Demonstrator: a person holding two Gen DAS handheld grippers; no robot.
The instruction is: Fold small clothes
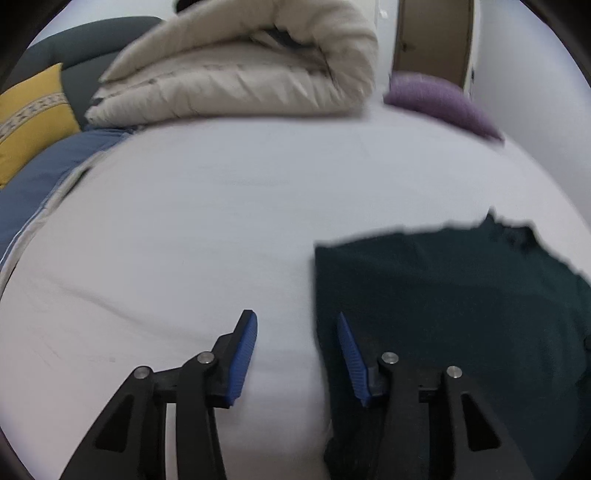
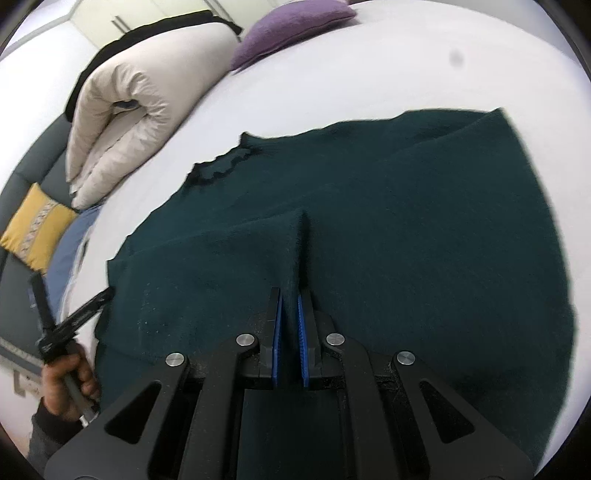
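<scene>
- My left gripper [image 1: 297, 321] hangs over the white bed sheet [image 1: 184, 240], its blue pads spread apart with nothing between them; the sweater's left edge lies just beside the right pad.
- The dark green sweater [image 2: 406, 221] lies spread on the sheet, neckline toward the rolled beige duvet [image 2: 122, 122].
- My right gripper [image 2: 290, 295] has its pads nearly pressed together, pinching a raised fold of the sweater.
- A purple cushion [image 2: 291, 26] sits beyond.
</scene>
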